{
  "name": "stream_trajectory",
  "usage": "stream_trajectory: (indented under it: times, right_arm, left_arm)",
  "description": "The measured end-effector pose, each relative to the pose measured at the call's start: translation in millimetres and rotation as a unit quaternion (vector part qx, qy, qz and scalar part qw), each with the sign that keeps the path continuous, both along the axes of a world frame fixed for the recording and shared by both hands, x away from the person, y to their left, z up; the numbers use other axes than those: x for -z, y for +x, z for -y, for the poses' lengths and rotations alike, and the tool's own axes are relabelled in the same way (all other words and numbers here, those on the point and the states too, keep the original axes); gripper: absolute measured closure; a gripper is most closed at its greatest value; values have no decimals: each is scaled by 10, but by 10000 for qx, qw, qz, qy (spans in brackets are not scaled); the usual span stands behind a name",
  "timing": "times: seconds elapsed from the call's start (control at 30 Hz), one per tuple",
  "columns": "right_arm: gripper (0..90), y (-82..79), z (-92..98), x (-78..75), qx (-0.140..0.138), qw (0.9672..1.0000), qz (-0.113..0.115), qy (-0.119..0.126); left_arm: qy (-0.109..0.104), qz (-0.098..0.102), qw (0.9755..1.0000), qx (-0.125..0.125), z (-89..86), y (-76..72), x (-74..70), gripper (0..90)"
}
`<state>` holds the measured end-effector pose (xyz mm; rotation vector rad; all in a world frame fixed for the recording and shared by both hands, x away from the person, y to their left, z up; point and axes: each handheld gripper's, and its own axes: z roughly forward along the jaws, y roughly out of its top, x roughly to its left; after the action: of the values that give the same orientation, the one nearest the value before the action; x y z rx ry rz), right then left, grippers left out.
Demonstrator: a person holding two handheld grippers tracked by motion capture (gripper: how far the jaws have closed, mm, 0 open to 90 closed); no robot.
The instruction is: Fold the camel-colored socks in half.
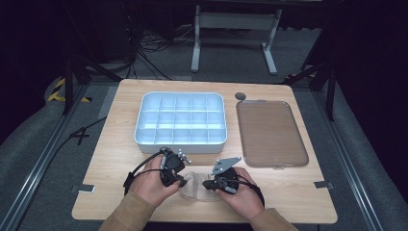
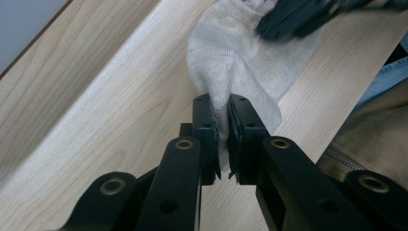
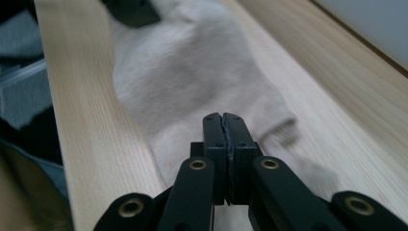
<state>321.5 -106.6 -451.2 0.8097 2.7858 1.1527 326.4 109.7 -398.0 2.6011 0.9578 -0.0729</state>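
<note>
A pale beige sock (image 1: 194, 186) lies on the wooden table near its front edge, between my two hands. My left gripper (image 1: 182, 183) is at the sock's left end. In the left gripper view its jaws (image 2: 221, 103) are shut on a bunched fold of the sock (image 2: 226, 57). My right gripper (image 1: 206, 184) is at the sock's right end. In the right gripper view its jaws (image 3: 223, 118) are pressed together above the sock (image 3: 192, 77), with no fabric visible between them. The right gripper (image 2: 298, 17) rests on the sock's far end in the left gripper view.
A white tray (image 1: 181, 143) divided into several compartments stands at the middle of the table, just beyond the hands. To its right lies a flat brown tray (image 1: 270, 132), with a small grey disc (image 1: 240, 96) behind it. The table's front edge (image 1: 202, 219) is close behind the hands.
</note>
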Motion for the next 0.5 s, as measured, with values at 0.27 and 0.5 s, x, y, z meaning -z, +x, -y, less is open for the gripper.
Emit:
stream_trajectory:
  times: [0.27,0.5]
  right_arm:
    - [900,78,280,71,1128,9719,-1835,951]
    - [900,150,274,193,1407,9541,-2406,1095]
  left_arm:
    - [-12,-30,10000,74,55,-4,-46,827]
    - [-15,-23,9999,132,99,2,-72,827]
